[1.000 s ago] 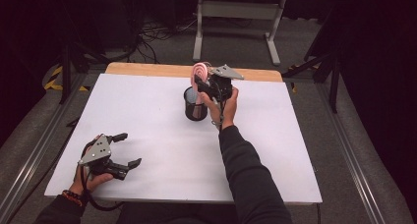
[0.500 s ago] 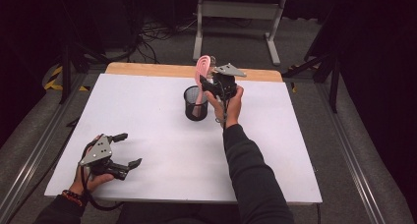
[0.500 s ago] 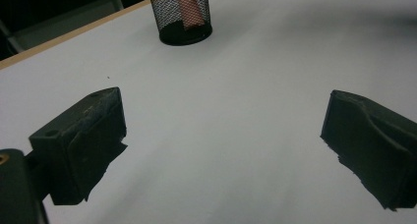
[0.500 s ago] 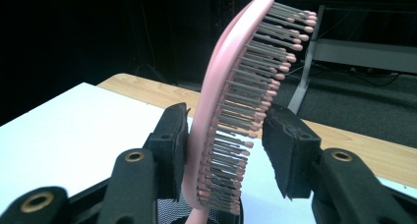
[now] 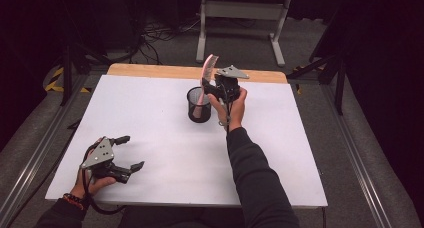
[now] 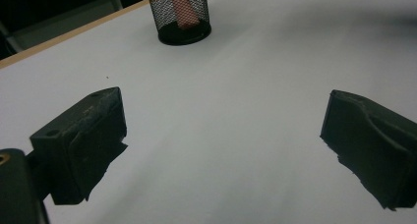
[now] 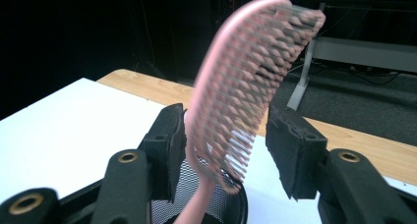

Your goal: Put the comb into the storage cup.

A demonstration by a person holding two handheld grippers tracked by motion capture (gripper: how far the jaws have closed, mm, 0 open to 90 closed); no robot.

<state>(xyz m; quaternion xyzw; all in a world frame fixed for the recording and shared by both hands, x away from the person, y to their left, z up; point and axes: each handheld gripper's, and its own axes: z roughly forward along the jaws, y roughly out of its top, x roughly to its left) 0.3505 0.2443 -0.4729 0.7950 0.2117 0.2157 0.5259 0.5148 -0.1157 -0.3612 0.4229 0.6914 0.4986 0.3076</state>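
From the high view, the pink plastic hairbrush (image 5: 204, 83) stands handle-down in the black wire-mesh cup (image 5: 199, 104) near the white table's (image 5: 150, 118) far edge; the right gripper (image 5: 216, 86) sits beside it.

Left gripper view: the left gripper (image 6: 221, 150) is spread, empty, well apart from the cup.

Right gripper view: jaws flank the brush head, apparently just released, so the placing looks nearly done.

Mesh cup (image 5: 199, 105) standing on the table (image 5: 150, 118), toward the far edge, near the middle. Hairbrush (image 5: 206, 75) upright in the cup, handle down inside it, head above the rim. Right gripper (image 5: 212, 86) just right of the cup, 2 jaws flanking the brush head. Left gripper (image 5: 129, 153) at the near left corner, well apart from the cup.
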